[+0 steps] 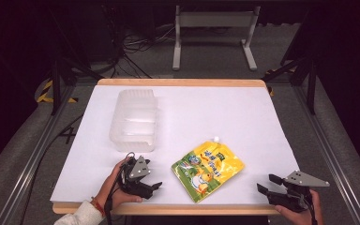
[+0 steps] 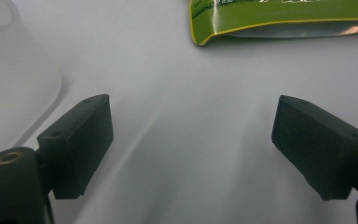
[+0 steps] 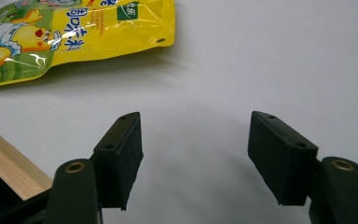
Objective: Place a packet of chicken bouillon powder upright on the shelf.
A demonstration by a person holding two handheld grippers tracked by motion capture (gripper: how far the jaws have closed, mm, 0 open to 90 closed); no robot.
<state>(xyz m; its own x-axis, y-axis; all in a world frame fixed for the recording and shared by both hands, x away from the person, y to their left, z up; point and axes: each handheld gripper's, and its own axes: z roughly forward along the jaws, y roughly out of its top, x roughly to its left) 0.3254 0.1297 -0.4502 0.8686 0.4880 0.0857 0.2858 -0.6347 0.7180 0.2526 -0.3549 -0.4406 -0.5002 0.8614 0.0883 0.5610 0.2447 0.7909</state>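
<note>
1. High view: the yellow pouch [image 1: 208, 169] lies flat near the front edge of the surface [image 1: 243, 117], about midway along it, between your two hands. Its long axis runs on a diagonal, white spout toward the far right, bottom seam toward the front edge. Your left hand-held gripper [image 1: 155, 187] sits just left of the pouch's near-left corner and is clearly the nearer one; your right hand-held gripper [image 1: 268, 183] is at the front right corner, well apart from the pouch. Both are released, nothing between the jaws. The clear plastic container [image 1: 135, 120] stands toward the far left of the surface; its inside is hard to make out through the frosted walls.

2. Left gripper view: the jaws stand wide over bare surface. The pouch's green edge [image 2: 279, 18] lies ahead and slightly right, cut off by the top of the frame. A blurred wall of the container [image 2: 14, 84] is at the left.

3. Right gripper view: jaws apart and empty. The pouch [image 3: 74, 32] lies ahead to the left, partly cropped, so its spout can't be seen. The wooden front edge [image 3: 9, 163] shows at lower left.
</note>
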